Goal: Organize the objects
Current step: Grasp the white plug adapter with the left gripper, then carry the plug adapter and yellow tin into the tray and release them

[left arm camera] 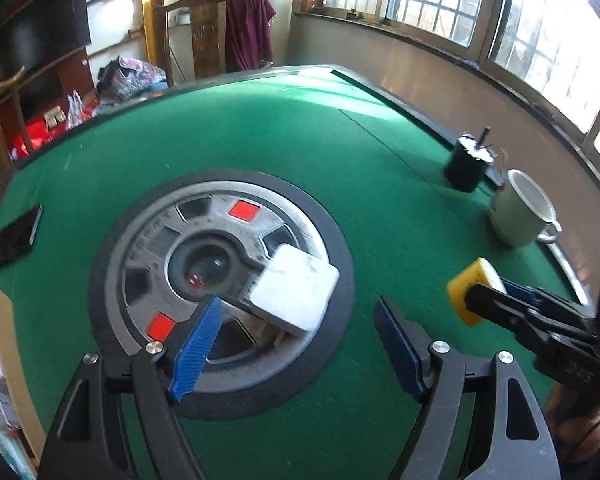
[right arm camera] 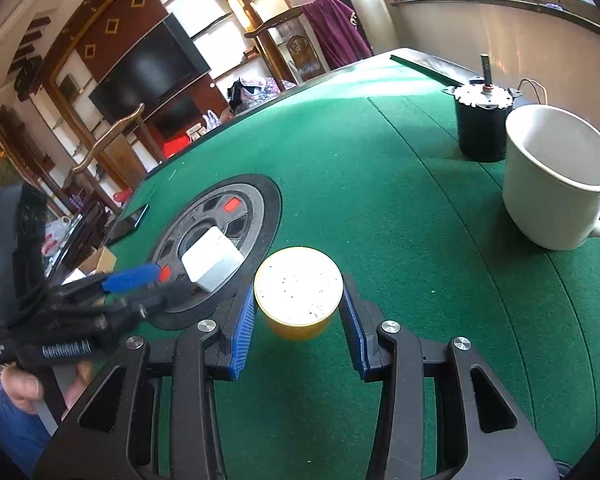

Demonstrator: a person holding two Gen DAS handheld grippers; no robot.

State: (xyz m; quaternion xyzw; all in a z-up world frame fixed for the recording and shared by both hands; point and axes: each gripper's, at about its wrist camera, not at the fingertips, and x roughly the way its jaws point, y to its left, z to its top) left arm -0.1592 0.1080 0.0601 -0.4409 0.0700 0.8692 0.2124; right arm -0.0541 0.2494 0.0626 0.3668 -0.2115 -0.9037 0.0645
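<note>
A white square charger block (left arm camera: 294,292) lies on the round grey hub (left arm camera: 204,240) in the middle of the green table (left arm camera: 340,160). My left gripper (left arm camera: 300,344) is open, just short of the block; it also shows in the right wrist view (right arm camera: 148,280). My right gripper (right arm camera: 298,320) is shut on a yellow round container with a white top (right arm camera: 298,292), its blue pads touching both sides. The container (left arm camera: 470,292) and right gripper also show at the right of the left wrist view. A white mug (right arm camera: 560,176) and a black motor (right arm camera: 482,120) stand at the right.
A dark phone (left arm camera: 14,236) lies at the table's left edge. The mug (left arm camera: 522,212) and motor (left arm camera: 468,164) stand close to the table's raised right rim (left arm camera: 420,116). Chairs, a TV and shelves stand beyond the far edge.
</note>
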